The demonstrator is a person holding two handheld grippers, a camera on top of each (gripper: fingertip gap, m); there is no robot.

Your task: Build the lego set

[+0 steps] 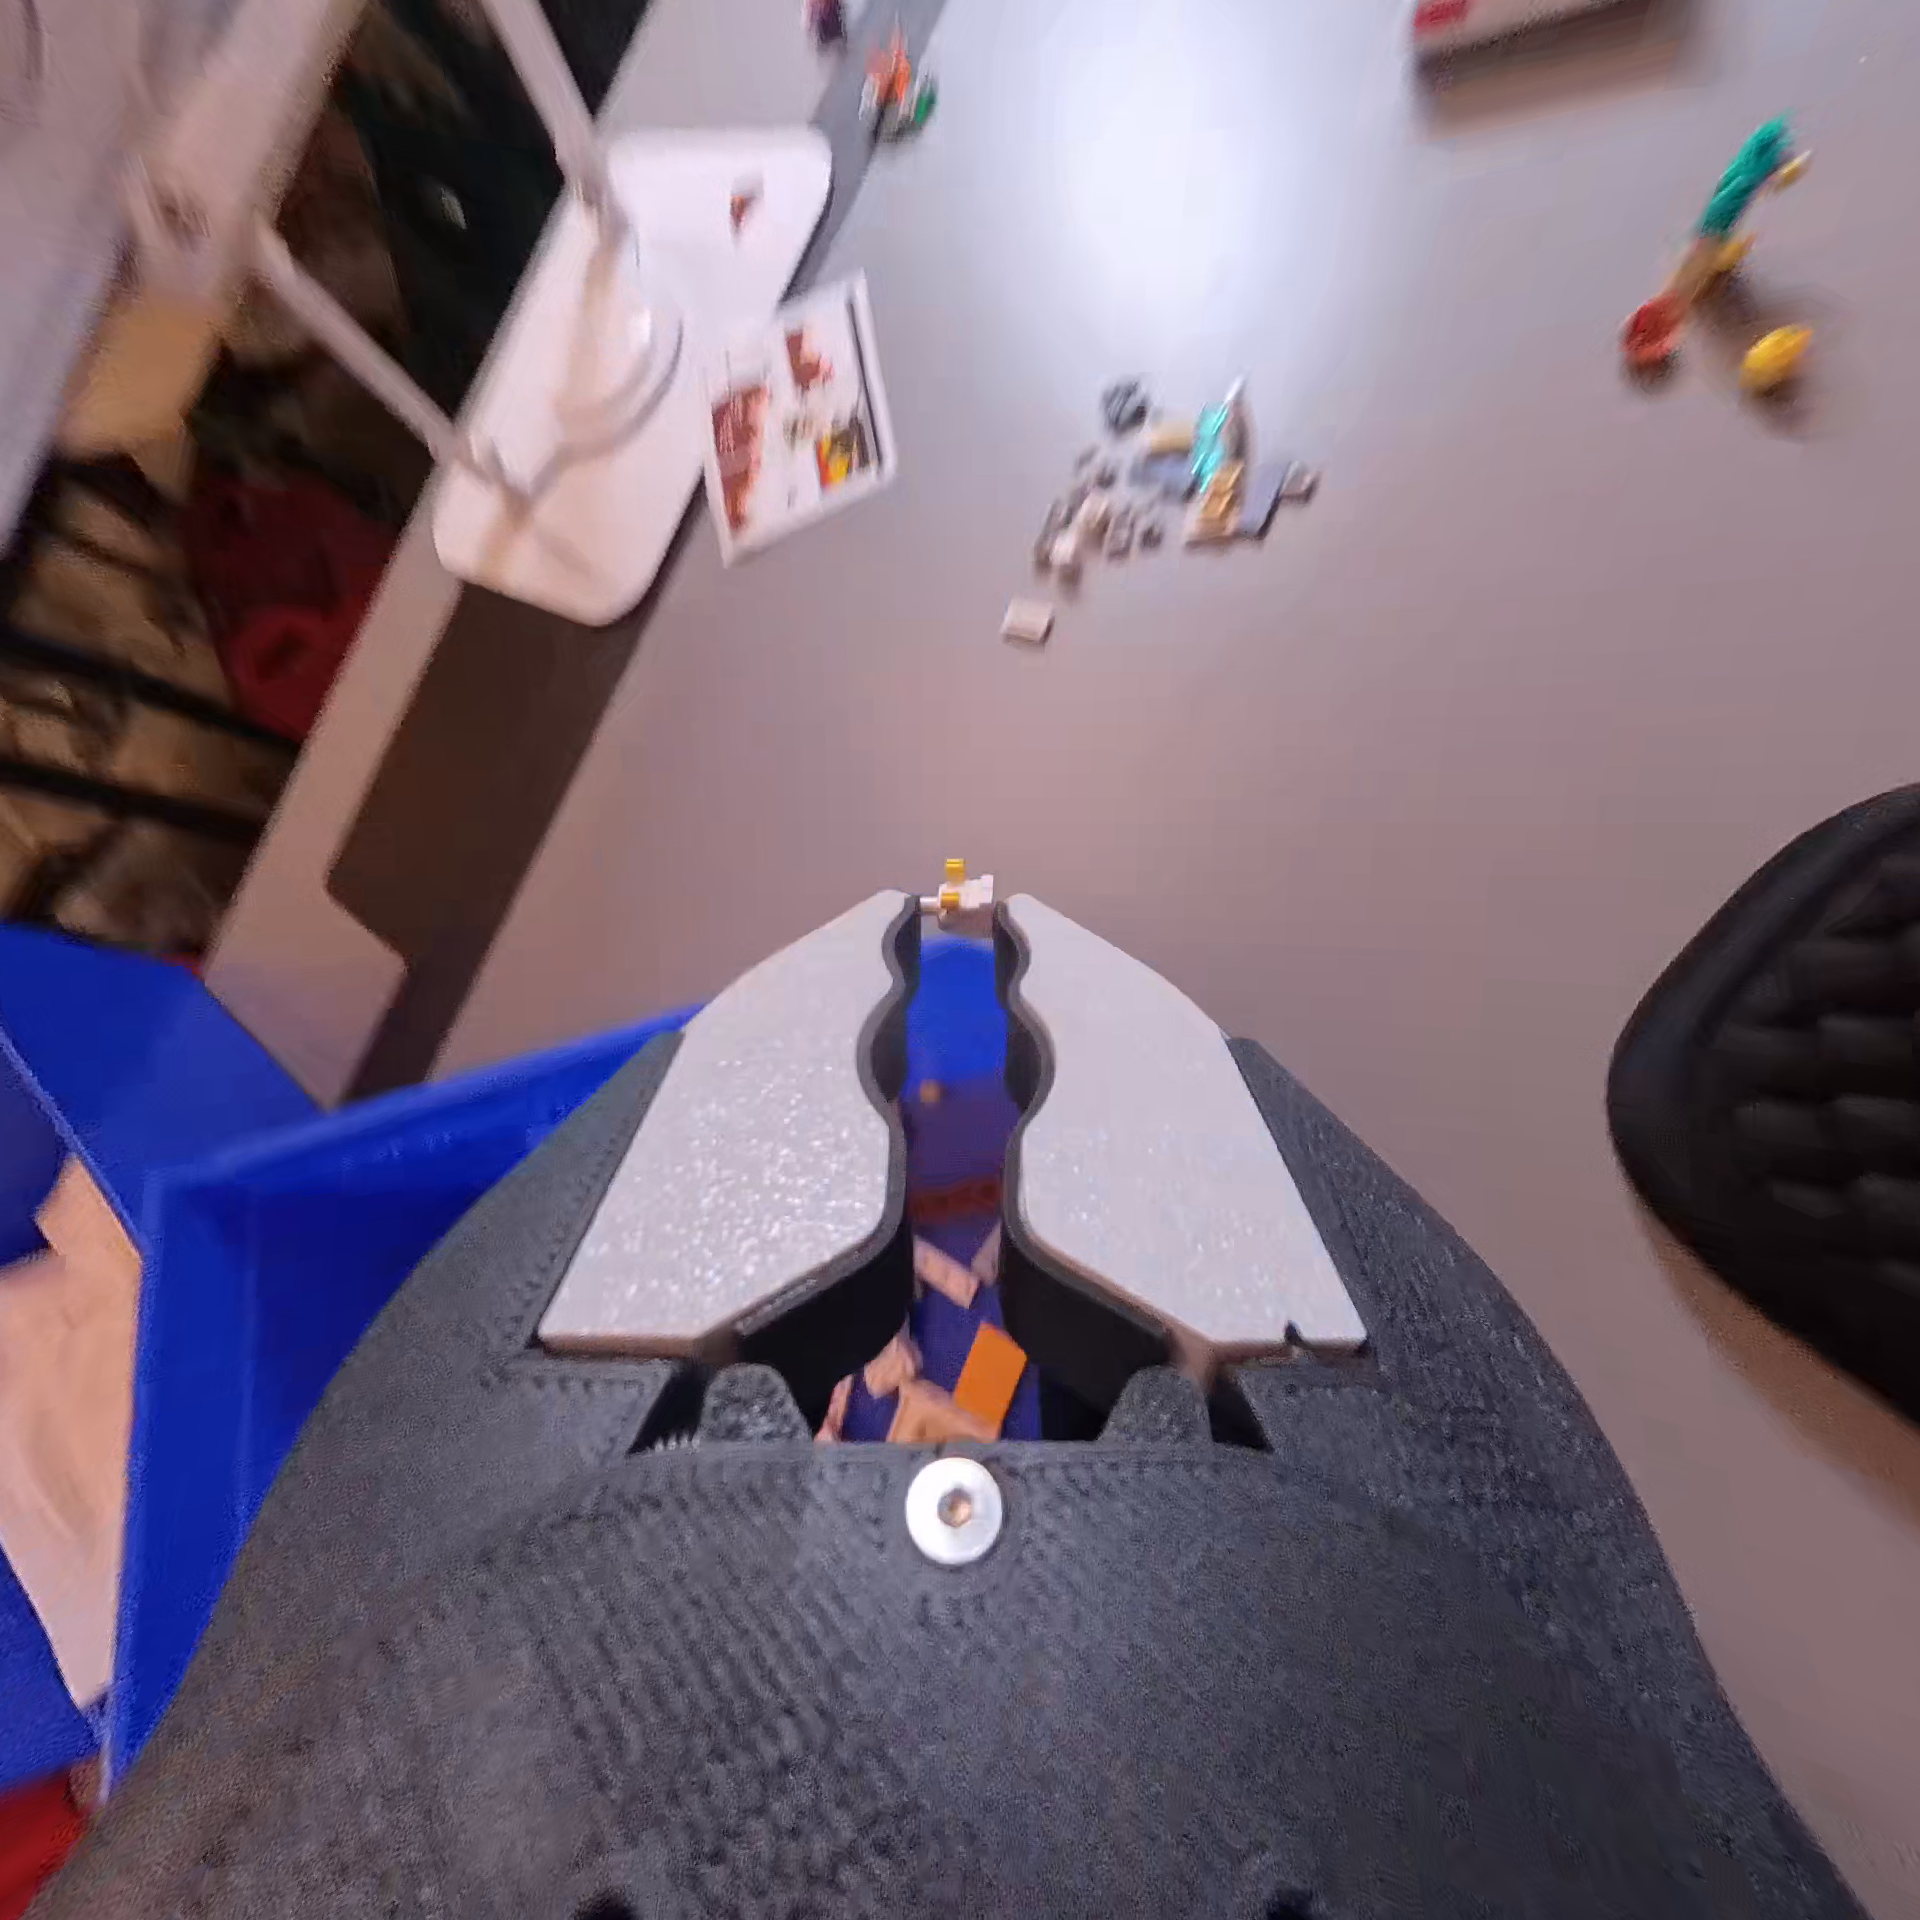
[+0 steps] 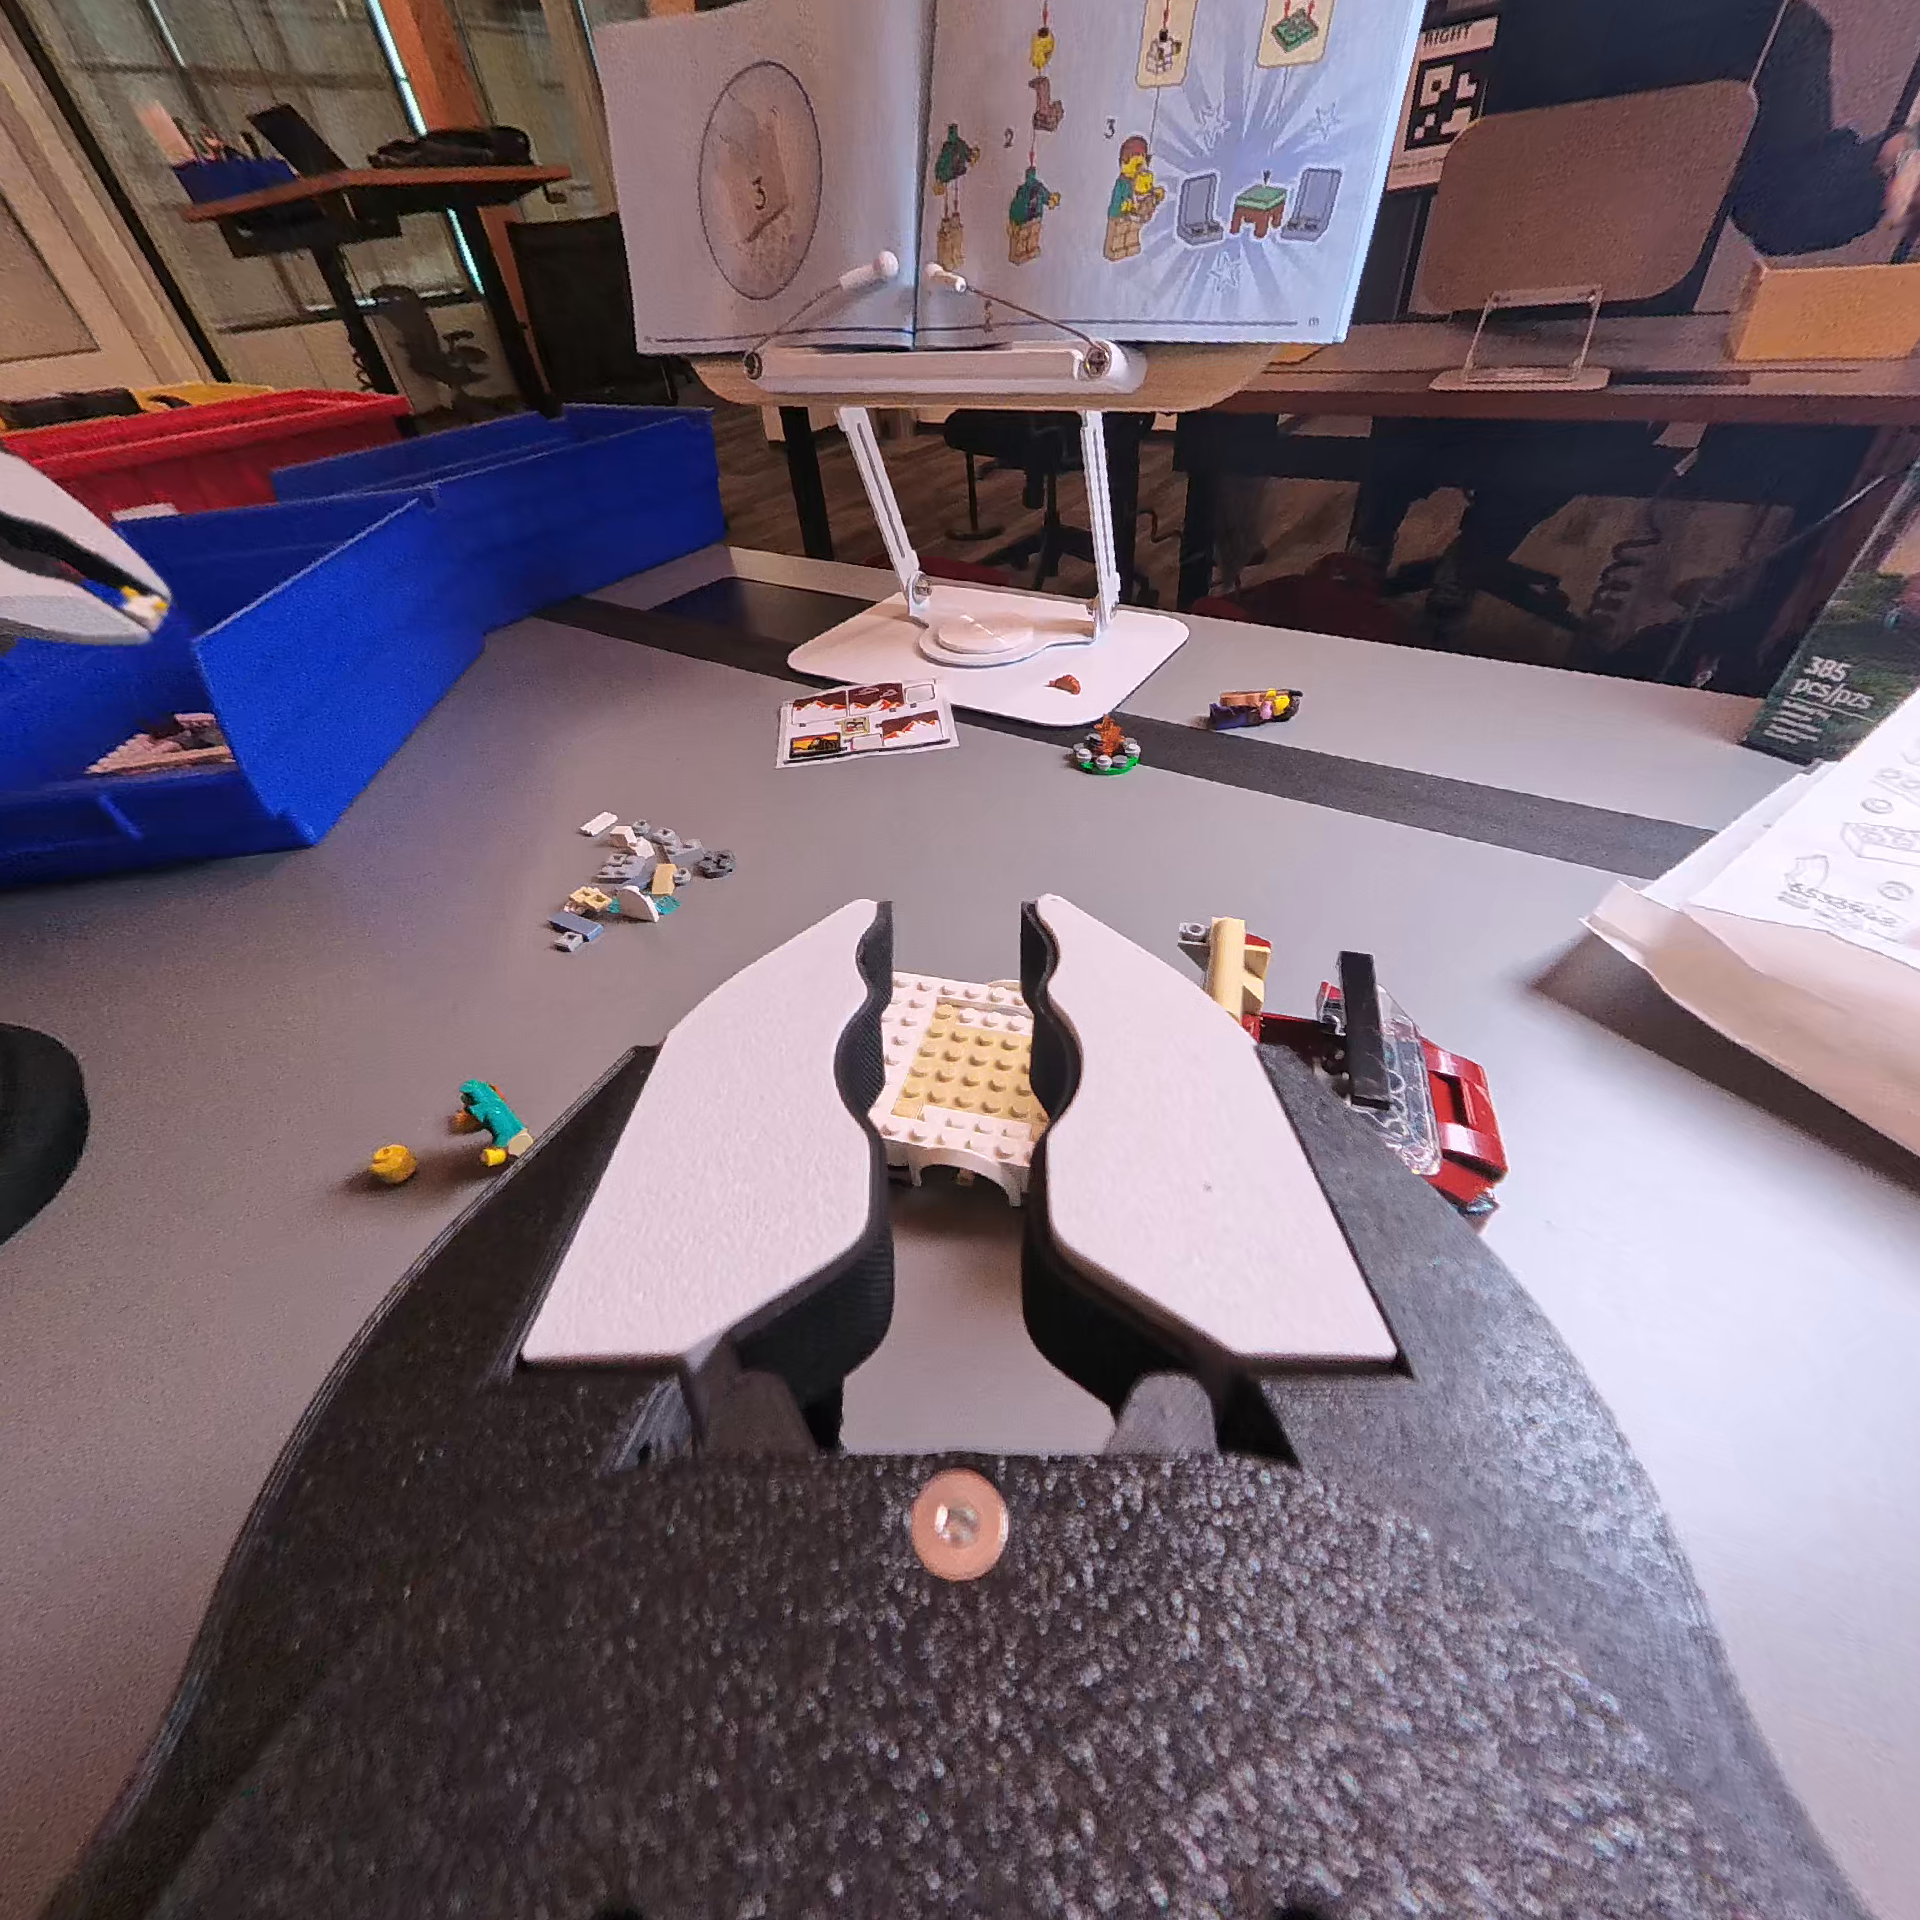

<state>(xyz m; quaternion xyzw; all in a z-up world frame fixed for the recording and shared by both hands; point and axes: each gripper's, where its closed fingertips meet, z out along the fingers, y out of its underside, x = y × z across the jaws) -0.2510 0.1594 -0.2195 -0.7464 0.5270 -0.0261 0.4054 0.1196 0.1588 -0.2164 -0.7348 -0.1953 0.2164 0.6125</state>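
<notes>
Left gripper (image 1: 958, 902) pinched on tiny white-and-yellow piece (image 1: 961, 889), lifted above blue bin (image 1: 312, 1195), likely for carrying to build. Right gripper (image 2: 956, 925) parted, empty, hovering over white-tan plate (image 2: 961, 1060), probably to steady it.

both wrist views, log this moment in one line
left gripper: shut on small lego piece | right gripper: open over white plate build
</notes>
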